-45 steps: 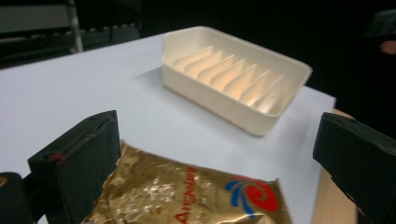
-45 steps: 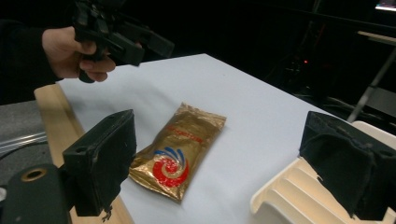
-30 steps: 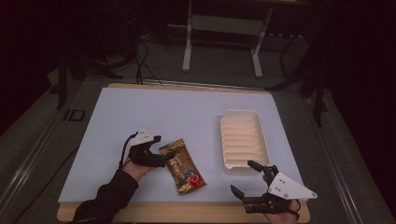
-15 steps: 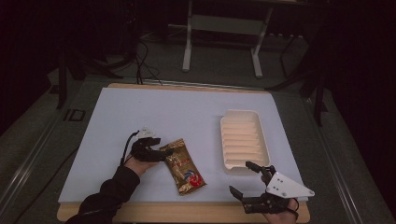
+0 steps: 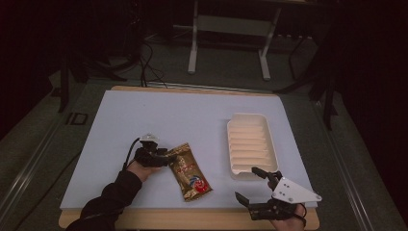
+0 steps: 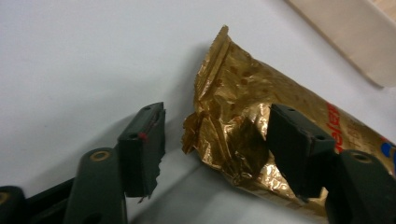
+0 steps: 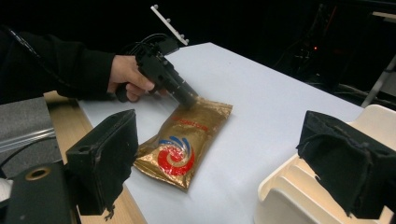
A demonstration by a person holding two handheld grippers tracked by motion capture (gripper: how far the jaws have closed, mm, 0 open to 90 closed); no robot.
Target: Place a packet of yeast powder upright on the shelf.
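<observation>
A gold snack bag (image 5: 190,175) with a red and blue logo lies flat on the pale table mat (image 5: 183,115). My left gripper (image 5: 166,158) is low at the bag's upper end. In the left gripper view its jaws have just been closing and straddle the crinkled end of the bag (image 6: 233,102); the left pad (image 6: 142,140) is still clear of the foil. The right gripper view also has this gripper (image 7: 187,99) at the bag (image 7: 182,140). My right gripper (image 5: 247,184) hangs open near the table's front right corner, nothing between its jaws.
A cream ribbed tray (image 5: 250,144) stands right of the bag, just beyond my right gripper; its rim (image 7: 289,186) is close to my right jaw. The wooden table edge (image 5: 192,219) runs along the front. A metal stand (image 5: 228,43) and cables lie on the floor behind.
My left gripper has sunk and slid right onto the bag's end, and its jaws have narrowed around the foil. The right gripper has stayed where it was.
</observation>
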